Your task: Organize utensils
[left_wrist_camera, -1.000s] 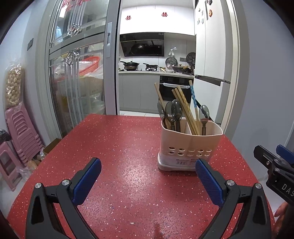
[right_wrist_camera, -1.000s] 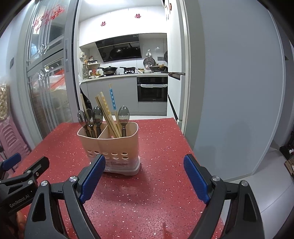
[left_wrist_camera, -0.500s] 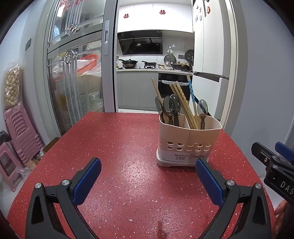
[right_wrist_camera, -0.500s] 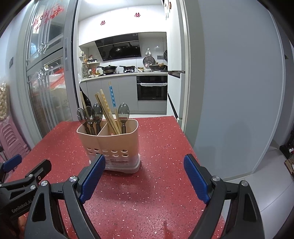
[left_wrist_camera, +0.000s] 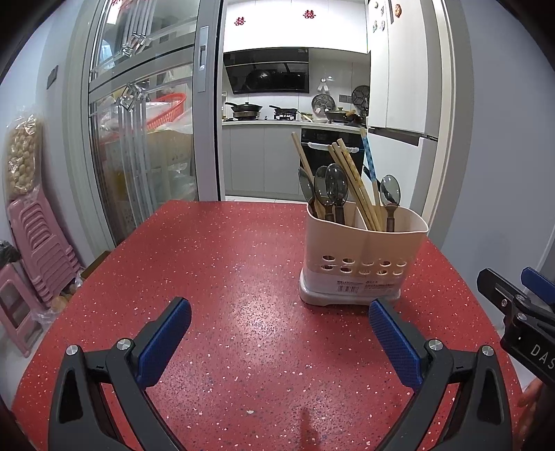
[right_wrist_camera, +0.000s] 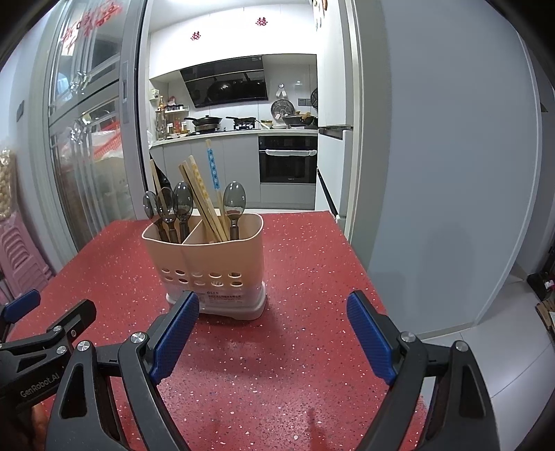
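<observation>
Red speckled table (left_wrist_camera: 242,263), left tongs (left_wrist_camera: 279,333) and right tongs (right_wrist_camera: 272,328) both wide, empty, tilted down toward utensil holder (right_wrist_camera: 211,263)

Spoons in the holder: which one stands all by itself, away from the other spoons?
The spoon in the right compartment of the utensil holder, standing beside the chopsticks. The other three spoons are bunched together in the left compartment.

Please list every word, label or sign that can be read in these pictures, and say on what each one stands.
"GenRobot.AI": on the left hand-held gripper, seen from the right wrist.
"DAS", cut by the frame edge: on the right hand-held gripper, seen from the left wrist.
Red paper signs on the kitchen cabinets: decorative characters, not clear enough to quote.
Label on the utensil holder: too small to read.
</observation>
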`<state>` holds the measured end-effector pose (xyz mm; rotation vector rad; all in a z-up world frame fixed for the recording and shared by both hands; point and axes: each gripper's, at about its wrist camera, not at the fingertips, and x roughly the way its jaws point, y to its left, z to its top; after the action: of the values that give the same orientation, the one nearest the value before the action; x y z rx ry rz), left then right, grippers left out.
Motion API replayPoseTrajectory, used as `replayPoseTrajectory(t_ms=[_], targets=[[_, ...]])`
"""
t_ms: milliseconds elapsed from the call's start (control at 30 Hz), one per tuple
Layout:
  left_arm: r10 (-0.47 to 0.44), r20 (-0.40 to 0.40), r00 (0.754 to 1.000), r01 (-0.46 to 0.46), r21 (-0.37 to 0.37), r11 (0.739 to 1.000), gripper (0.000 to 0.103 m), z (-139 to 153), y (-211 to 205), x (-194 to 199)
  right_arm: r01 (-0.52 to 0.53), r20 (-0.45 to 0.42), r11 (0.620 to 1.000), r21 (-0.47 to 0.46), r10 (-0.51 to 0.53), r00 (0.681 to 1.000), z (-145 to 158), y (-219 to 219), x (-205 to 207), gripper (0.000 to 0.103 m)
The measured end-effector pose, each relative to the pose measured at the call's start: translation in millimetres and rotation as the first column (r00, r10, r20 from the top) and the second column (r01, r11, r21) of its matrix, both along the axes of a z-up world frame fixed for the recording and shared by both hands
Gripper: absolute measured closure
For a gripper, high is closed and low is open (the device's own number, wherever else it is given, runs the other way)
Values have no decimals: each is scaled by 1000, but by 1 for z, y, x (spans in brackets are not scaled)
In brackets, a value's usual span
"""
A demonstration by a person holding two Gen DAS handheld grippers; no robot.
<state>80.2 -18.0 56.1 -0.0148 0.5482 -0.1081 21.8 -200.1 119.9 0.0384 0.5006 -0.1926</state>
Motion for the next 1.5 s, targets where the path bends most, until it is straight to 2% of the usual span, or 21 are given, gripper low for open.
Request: replayPoseTrajectory(t_ms=[1500], targets=[[-11, -8, 1000, 11, -3, 1000, 0, -1, 0, 1, -5, -8, 1000, 3, 5, 1000, -4, 4, 2, 14]])
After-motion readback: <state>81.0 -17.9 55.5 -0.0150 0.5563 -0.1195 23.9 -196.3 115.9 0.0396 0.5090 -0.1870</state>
